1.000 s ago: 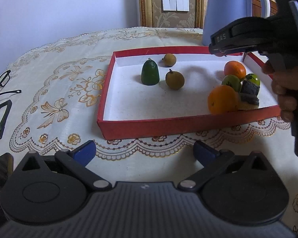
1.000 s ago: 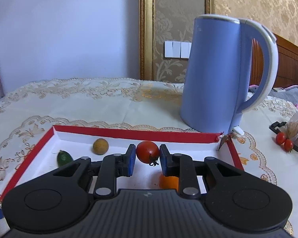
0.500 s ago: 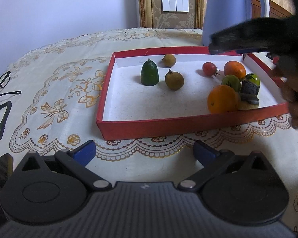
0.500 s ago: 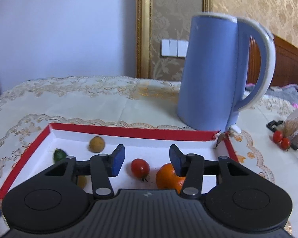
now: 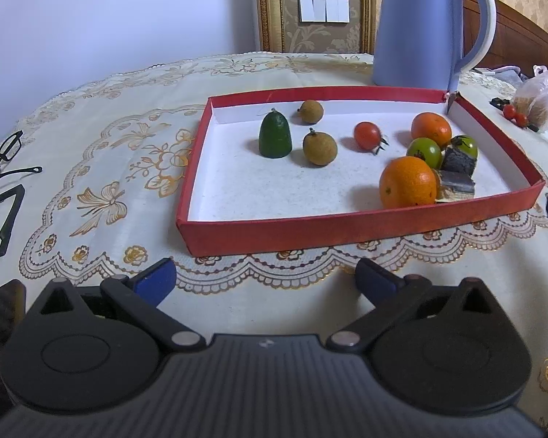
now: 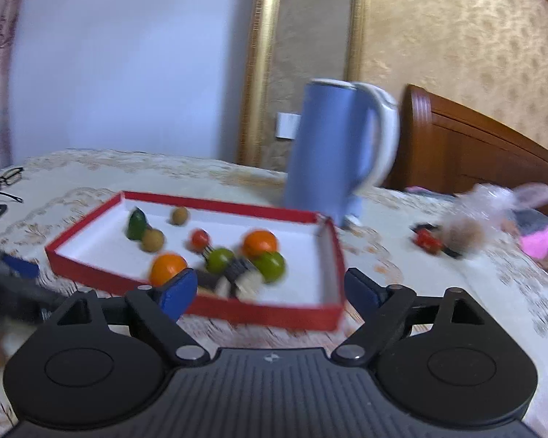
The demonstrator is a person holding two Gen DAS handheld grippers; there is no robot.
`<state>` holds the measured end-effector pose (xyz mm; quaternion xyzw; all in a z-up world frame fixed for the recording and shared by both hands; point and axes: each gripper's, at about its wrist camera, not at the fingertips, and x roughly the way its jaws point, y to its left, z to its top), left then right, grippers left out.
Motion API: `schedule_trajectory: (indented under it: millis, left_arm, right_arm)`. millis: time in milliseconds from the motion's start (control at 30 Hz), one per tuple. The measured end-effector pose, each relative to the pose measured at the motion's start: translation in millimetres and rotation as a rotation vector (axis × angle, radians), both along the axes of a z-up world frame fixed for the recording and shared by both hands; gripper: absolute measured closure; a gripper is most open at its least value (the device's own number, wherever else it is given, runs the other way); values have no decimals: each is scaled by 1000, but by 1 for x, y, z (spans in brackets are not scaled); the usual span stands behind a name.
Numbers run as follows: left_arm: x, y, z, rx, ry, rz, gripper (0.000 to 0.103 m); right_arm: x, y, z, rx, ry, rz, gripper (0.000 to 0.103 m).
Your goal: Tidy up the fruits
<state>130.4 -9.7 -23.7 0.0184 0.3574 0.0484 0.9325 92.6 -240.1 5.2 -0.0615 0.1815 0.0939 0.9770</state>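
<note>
A red tray point(image 5: 347, 230) with a white floor holds the fruit: a green cone-shaped fruit point(image 5: 275, 139), two brown longans point(image 5: 319, 147), a small red tomato point(image 5: 368, 135), two oranges point(image 5: 407, 182) and two green fruits point(image 5: 424, 152) beside dark blocks. My left gripper point(image 5: 265, 281) stands open over the cloth in front of the tray, nothing between its fingers. My right gripper point(image 6: 270, 294) is pulled back at the tray's point(image 6: 237, 310) near right corner, its jaws opening and empty. The tomato point(image 6: 200, 239) lies free in the tray.
A blue kettle point(image 5: 425, 25) stands behind the tray. Two more small tomatoes point(image 5: 515, 115) and a plastic bag point(image 5: 540, 96) lie at the right. Glasses point(image 5: 3, 160) and a black frame point(image 5: 0, 219) lie at the left on the lace tablecloth.
My right gripper let go of the red tomato in the tray, opened wide and drew back away from the tray toward the right. My left gripper stayed put.
</note>
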Motion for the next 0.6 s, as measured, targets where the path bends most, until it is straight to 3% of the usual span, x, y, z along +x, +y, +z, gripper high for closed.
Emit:
schedule_trajectory:
  millis: [167,600]
  left_arm:
    - [-3,-7,2,17,-12,-10,0]
    - [0,-6,0,-13,-1,-2,0]
  right_arm:
    - [1,-2,-18,45,59,-37,15]
    - [13,23,-28,-4,106,-34,14]
